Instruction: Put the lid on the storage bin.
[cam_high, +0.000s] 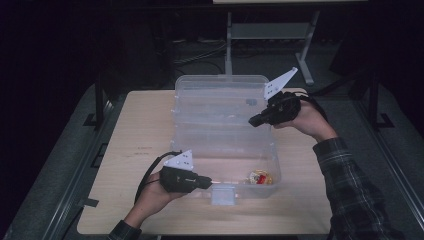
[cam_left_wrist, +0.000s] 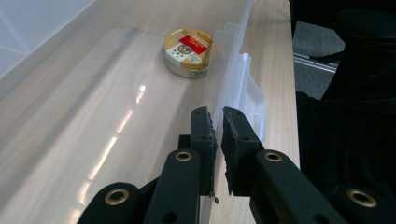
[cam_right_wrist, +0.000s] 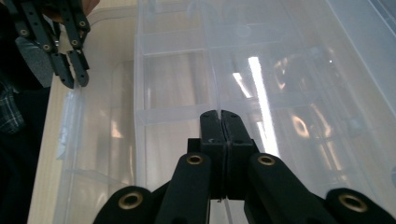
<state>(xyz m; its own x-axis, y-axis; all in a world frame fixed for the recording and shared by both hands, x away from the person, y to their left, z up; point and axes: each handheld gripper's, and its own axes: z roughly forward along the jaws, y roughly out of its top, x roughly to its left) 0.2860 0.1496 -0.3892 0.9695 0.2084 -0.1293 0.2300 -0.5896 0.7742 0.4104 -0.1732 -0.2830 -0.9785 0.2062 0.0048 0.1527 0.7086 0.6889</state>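
Note:
A clear plastic box (cam_high: 272, 150) stands open on the wooden table (cam_high: 140, 130). Inside it, at the front right, lies a round gold tin with a red label (cam_high: 260, 177) (cam_left_wrist: 188, 51). My left gripper (cam_high: 209, 183) (cam_left_wrist: 218, 116) is shut on the box's thin front wall (cam_left_wrist: 233, 70), beside the latch (cam_high: 222, 195). My right gripper (cam_high: 255, 120) (cam_right_wrist: 219, 114) is shut on a thin upright divider of the clear compartment tray (cam_right_wrist: 173, 74) over the rear of the box. The left gripper (cam_right_wrist: 75, 81) also appears at the top left of the right gripper view.
The box's lid (cam_high: 220, 82) stands open behind the tray. A plaid sleeve (cam_high: 350, 185) reaches in from the right. Bare tabletop lies to the left of the box. A metal stand (cam_high: 305, 55) is on the dark floor beyond the table.

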